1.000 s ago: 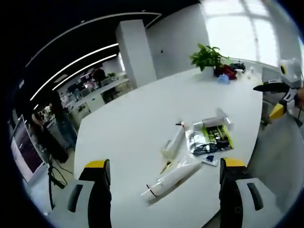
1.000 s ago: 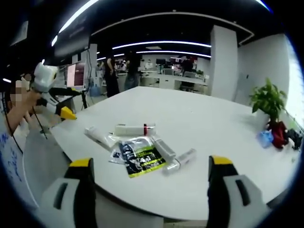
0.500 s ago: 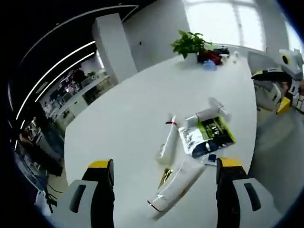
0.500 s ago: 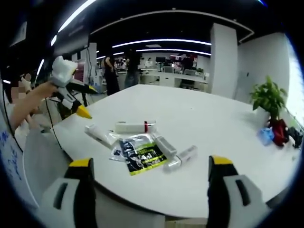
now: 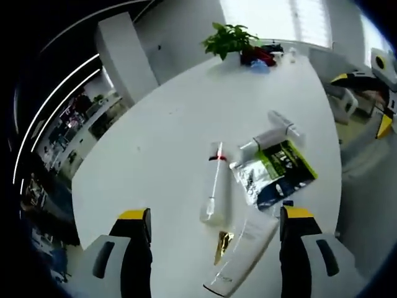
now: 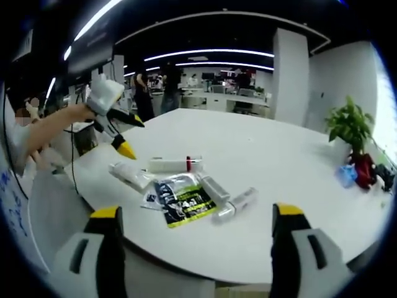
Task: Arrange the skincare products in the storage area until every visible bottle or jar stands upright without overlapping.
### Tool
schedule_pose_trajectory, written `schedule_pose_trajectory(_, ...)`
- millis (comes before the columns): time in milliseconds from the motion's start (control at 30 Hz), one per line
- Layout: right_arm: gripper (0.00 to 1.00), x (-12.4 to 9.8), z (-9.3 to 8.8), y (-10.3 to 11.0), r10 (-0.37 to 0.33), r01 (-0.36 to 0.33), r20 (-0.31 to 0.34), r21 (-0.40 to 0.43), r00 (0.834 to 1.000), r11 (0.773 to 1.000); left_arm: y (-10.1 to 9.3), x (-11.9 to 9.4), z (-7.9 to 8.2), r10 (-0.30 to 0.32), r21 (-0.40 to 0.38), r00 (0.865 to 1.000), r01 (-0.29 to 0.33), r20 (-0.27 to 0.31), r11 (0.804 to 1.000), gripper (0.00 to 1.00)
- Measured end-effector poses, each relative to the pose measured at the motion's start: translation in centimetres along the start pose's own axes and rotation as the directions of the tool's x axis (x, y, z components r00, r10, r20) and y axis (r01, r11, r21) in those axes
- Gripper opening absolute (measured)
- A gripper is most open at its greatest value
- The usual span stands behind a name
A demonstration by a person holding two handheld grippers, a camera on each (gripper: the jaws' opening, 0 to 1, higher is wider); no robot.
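Your left tongs hover with jaws apart over the near edge of the white desk, above a white tube lying flat. Just beyond the tube, a slim bottle with a red band lies on its side beside a silver and green pouch, and two more tubes lie past the pouch. Your right tongs are likewise apart, held short of the desk edge on the pouch's other side. A potted plant stands at the far end.
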State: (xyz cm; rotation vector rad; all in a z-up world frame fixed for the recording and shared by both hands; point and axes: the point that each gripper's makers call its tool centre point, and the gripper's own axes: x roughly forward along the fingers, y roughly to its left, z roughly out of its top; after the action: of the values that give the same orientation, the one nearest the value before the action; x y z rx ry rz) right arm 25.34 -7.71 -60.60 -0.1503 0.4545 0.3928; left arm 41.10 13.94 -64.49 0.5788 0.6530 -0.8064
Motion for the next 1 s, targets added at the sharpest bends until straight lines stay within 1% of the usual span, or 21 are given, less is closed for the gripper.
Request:
schedule_pose_trajectory(100,1.00,0.0,-0.1,0.0,0.000,0.000,-0.002,0.008,1.000,1.000,0.0,1.3,0.2,-0.027,0.030,0.999,0.028,-0.032,0.999,0.81)
schedule_pose_trajectory(233,1.00,0.0,-0.2,-0.1,-0.008,0.008,-0.004,0.014,1.000,1.000,-0.4,2.6,0.8,-0.055,0.059,0.997,0.059,-0.060,0.997,0.80)
schedule_pose_trajectory(400,1.00,0.0,-0.2,-0.6,-0.022,0.022,-0.004,0.017,1.000,1.000,-0.6,4.4,1.1,-0.086,0.088,0.991,0.095,-0.097,0.992,0.77)
schedule_pose_trajectory(500,1.00,0.0,-0.3,-0.8,-0.025,0.025,-0.012,0.017,1.000,1.000,-0.7,5.4,1.2,-0.106,0.108,0.987,0.119,-0.118,0.987,0.77)
schedule_pose_trajectory(667,1.00,0.0,-0.5,-1.0,-0.031,0.031,-0.020,0.023,0.999,0.999,-1.1,7.2,1.4,-0.153,0.107,0.977,0.169,-0.146,0.980,0.73)
schedule_pose_trajectory(767,1.00,0.0,-0.7,-1.1,-0.036,0.036,-0.025,0.025,0.999,0.999,-1.3,8.2,1.3,-0.168,0.106,0.972,0.187,-0.162,0.977,0.68)
schedule_pose_trajectory(800,1.00,0.0,-0.7,-1.2,-0.038,0.039,-0.025,0.027,0.999,0.999,-1.4,8.4,1.3,-0.172,0.103,0.971,0.190,-0.167,0.976,0.66)
schedule_pose_trajectory(900,1.00,0.0,-0.9,-1.3,-0.043,0.044,-0.031,0.035,0.999,0.998,-1.8,9.2,1.1,-0.196,0.093,0.961,0.217,-0.193,0.972,0.63)
schedule_pose_trajectory(1000,1.00,0.0,-1.2,-1.5,-0.048,0.049,-0.040,0.037,0.998,0.998,-2.0,9.7,1.1,-0.215,0.088,0.955,0.236,-0.202,0.968,0.59)
